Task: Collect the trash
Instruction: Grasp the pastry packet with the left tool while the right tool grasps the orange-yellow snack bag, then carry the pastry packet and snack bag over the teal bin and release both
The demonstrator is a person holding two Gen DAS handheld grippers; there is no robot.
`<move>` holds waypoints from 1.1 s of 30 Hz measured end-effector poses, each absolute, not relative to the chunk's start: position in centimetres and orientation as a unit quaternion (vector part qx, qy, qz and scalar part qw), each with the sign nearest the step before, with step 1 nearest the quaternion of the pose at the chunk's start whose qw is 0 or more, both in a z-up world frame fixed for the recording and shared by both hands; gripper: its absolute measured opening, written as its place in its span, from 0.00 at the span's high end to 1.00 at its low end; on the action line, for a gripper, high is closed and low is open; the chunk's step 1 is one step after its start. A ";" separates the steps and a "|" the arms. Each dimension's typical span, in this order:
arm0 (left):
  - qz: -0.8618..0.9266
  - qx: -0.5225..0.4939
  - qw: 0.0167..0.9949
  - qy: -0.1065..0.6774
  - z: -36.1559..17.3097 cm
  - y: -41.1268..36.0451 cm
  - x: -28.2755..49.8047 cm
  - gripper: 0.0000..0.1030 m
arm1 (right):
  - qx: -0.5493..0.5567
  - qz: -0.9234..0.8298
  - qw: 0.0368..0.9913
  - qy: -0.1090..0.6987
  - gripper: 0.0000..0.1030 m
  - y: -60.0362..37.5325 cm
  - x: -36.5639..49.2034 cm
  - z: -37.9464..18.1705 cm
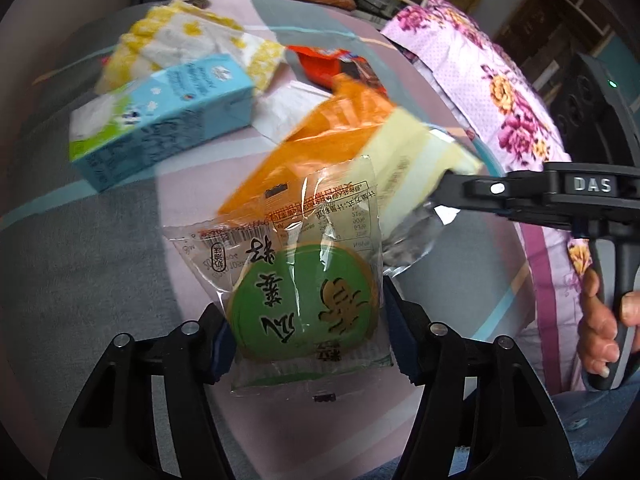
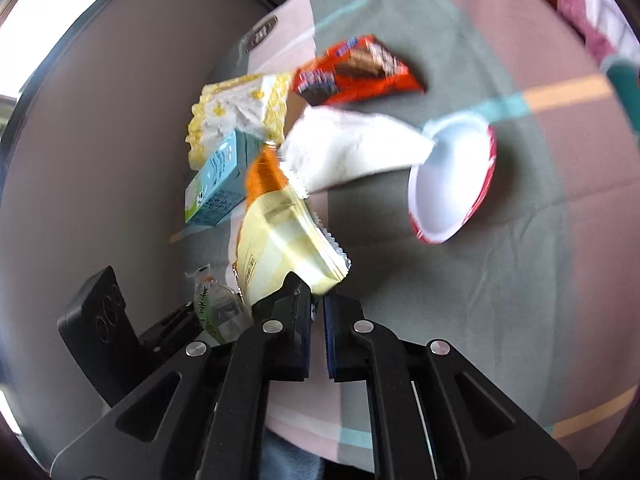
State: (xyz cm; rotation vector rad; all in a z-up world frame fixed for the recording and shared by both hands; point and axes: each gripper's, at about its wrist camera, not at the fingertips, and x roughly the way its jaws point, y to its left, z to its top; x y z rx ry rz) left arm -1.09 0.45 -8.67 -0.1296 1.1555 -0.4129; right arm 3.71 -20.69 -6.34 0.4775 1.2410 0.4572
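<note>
Trash lies scattered over a patchwork bedspread [image 2: 520, 184] of grey, pink and teal. The left gripper [image 1: 308, 334] points steeply down, its 2 blue pads pressed against both sides of a clear wrapper with a green disc [image 1: 304, 304], so it holds that wrapper. The right gripper [image 2: 318, 320] enters the left wrist view from 3 o'clock, a person's hand [image 1: 604, 320] wrapped around its handle. Its fingers are nearly together, pinching the bottom corner of an orange and yellow snack bag [image 2: 280, 240], which stretches up and away toward 11 o'clock from the tips.

Around them, in the right wrist view: a light blue carton [image 2: 220, 184] sits at 10 o'clock from the bag, touching it; a yellow and white crinkled packet [image 2: 236, 116] lies behind the carton; a white crumpled wrapper [image 2: 352, 148] spreads at 1 o'clock; a red snack wrapper [image 2: 356, 72] is further off at 12 o'clock; a white bowl with a red rim [image 2: 452, 184] rests on its side at 2 o'clock. A floral quilt [image 1: 500, 92] bunches at the bed's right edge.
</note>
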 end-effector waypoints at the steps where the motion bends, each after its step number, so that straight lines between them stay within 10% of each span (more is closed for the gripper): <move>1: -0.190 -0.064 0.818 0.540 -8.4 0.7 -1.1 0.38 | 0.216 0.209 0.768 0.566 0.95 -20.8 3.6 -6.0; 33: -0.286 0.025 0.816 0.501 0.4 -20.3 6.1 0.38 | 0.304 0.016 0.875 0.378 0.95 -46.6 -0.1 1.5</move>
